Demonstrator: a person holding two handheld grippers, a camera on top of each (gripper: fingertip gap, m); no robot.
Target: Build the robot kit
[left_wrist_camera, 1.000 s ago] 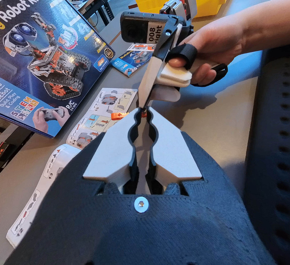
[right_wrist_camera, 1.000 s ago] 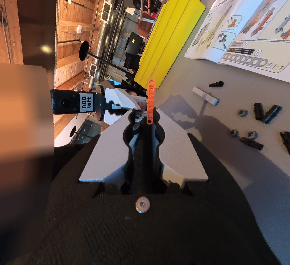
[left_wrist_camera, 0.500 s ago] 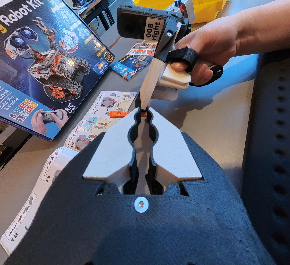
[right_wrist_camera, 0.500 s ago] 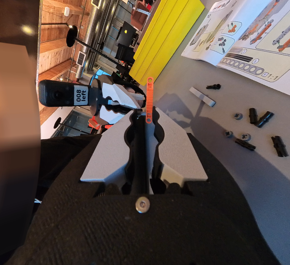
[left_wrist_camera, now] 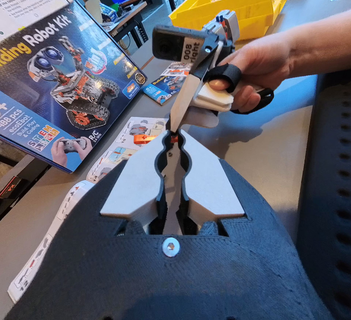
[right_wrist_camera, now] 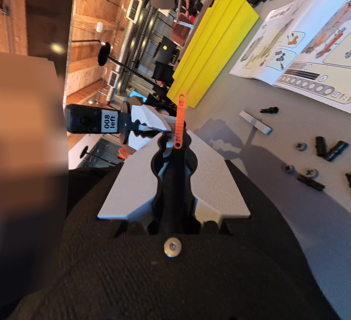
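My right gripper (right_wrist_camera: 175,140) is shut on the lower end of a thin orange beam (right_wrist_camera: 180,119), which stands up past its tips. In the left wrist view the right gripper (left_wrist_camera: 173,130) comes down from above in a person's hand (left_wrist_camera: 256,69), and the beam (left_wrist_camera: 144,138) sticks out to the left. My left gripper (left_wrist_camera: 173,136) has its jaws nearly together with a bit of orange between the tips. It presses against the beam beside the right gripper's tips. From the right wrist view the left gripper (right_wrist_camera: 168,131) meets the beam's side; what it pinches is too small to identify.
A blue robot-kit box (left_wrist_camera: 57,83) leans at the left. A yellow bin (left_wrist_camera: 237,7) stands at the back. An open instruction booklet (left_wrist_camera: 129,145) and a small leaflet (left_wrist_camera: 167,87) lie on the grey table. Loose black pins (right_wrist_camera: 330,149) and a grey beam (right_wrist_camera: 254,123) lie nearby. Less than 4 cm separates the two grippers' tips.
Both grippers keep their tips together at the orange beam. The pair has shifted slightly and the right gripper has tilted a little; nothing was let go.
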